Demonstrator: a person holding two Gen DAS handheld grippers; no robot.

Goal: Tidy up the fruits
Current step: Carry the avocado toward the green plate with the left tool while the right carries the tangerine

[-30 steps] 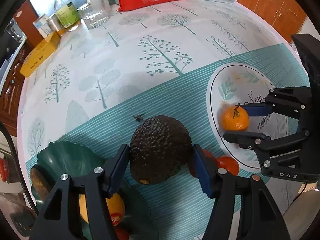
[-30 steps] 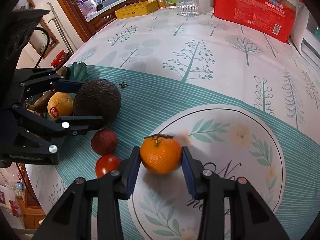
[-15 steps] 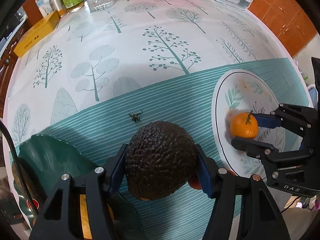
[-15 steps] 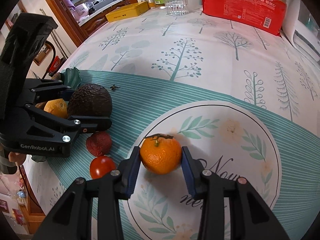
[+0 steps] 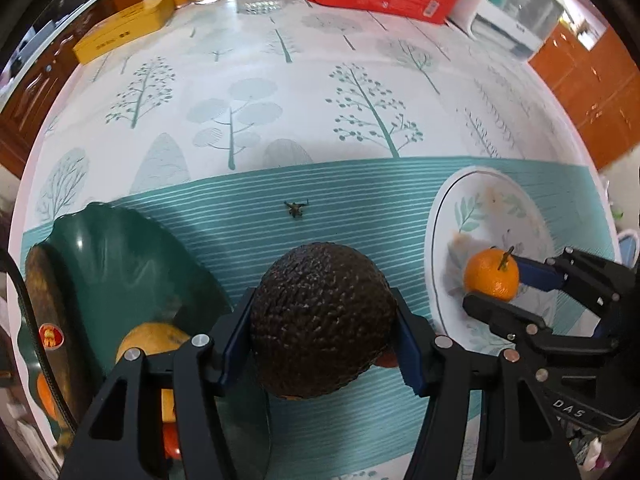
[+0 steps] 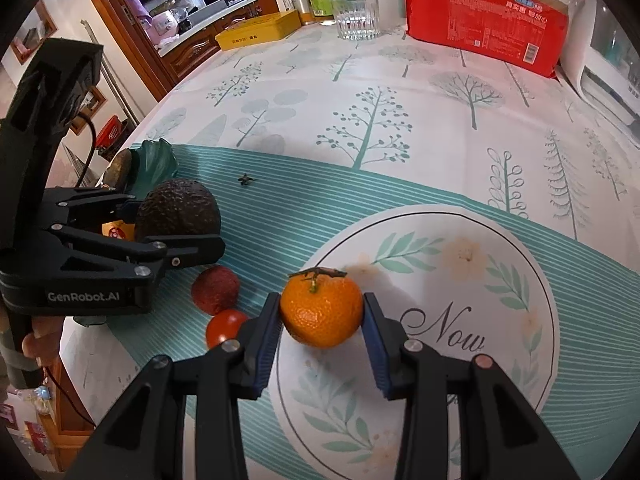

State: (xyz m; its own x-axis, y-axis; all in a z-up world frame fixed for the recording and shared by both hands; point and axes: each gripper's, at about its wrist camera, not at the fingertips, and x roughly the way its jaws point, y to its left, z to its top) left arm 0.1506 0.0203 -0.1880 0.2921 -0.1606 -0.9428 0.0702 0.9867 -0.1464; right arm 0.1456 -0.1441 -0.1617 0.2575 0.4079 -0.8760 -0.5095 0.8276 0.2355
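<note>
My left gripper is shut on a dark, bumpy avocado and holds it above the teal striped cloth, beside a green leaf-shaped bowl that holds a yellow-orange fruit. In the right wrist view the avocado sits in that gripper. My right gripper is shut on a mandarin with a stem, over the near left part of a white leaf-patterned plate. It shows at the right of the left wrist view. A dark red lychee and a small tomato lie on the cloth between the grippers.
A small dry stem lies on the cloth ahead. At the far edge stand a red package, a glass, bottles, a yellow box and a white appliance. The table's left edge drops off by wooden cabinets.
My left gripper has lifted the avocado and tilted up, showing more of the green bowl. My right gripper has stayed over the plate with the mandarin, barely moving.
</note>
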